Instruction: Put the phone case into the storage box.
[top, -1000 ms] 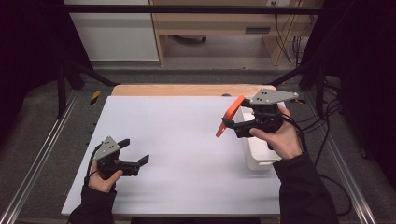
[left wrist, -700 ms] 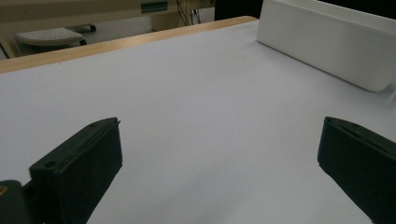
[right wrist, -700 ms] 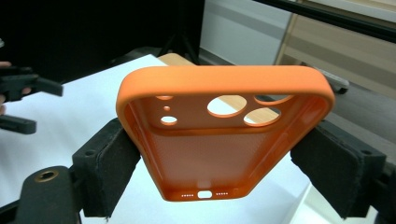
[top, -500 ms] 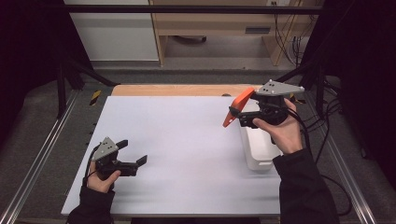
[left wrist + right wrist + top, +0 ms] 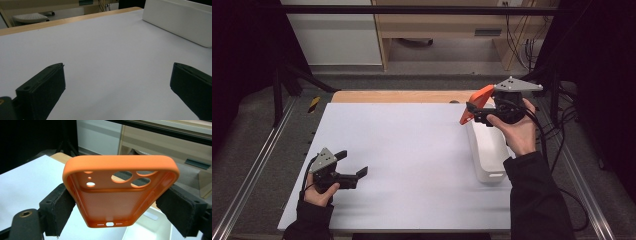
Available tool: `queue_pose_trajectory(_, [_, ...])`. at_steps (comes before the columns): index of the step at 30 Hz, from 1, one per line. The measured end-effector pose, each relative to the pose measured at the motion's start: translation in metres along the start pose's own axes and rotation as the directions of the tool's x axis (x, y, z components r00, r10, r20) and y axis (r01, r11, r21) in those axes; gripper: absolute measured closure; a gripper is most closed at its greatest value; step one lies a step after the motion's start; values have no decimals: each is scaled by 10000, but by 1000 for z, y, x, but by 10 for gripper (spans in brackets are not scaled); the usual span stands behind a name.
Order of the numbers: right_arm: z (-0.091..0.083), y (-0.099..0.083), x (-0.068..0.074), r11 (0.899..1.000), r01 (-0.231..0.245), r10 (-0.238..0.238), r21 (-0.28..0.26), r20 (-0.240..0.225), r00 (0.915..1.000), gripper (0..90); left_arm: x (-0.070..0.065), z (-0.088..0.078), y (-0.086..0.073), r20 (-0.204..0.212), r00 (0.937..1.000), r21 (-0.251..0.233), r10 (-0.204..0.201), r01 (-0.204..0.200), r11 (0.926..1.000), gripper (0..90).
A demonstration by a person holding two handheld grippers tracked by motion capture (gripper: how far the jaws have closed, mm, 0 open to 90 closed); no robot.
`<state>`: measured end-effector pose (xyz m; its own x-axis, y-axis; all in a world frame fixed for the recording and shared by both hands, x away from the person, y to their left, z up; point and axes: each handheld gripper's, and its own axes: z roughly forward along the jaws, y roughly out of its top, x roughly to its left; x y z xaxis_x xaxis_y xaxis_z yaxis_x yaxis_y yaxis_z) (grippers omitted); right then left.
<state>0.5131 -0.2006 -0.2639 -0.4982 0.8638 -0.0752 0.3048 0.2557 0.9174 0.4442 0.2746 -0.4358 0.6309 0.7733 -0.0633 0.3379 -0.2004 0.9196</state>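
- Pinching the orange phone case (image 5: 120, 192) by its two long edges in my right gripper (image 5: 482, 112), so the open side is facing me.
- Holding it above the far end of the white bin (image 5: 487, 150).
- Resting my left gripper (image 5: 349, 172) on the white table (image 5: 412, 150), jaws spread, waiting.

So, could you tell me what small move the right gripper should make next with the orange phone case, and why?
Probably a short carry toward the middle of the white table. The right gripper is shut on the orange phone case, holding it in the air by the white bin. The left gripper waits low over the table with its jaws open, well apart, so closing that gap looks the likely step.
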Motion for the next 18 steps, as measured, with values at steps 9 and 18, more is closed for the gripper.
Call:
queue_pose_trajectory(9, [8,1,-12,9995,-326,324,13,547,9980,162,1,-1,0,-54,10000,-63,-1,1,10000,0])
queue_pose_trajectory(18, [17,2,-21,9985,-543,531,93,1001,9936,162,2,0,-1,-68,10000,-39,-17,16,10000,0])
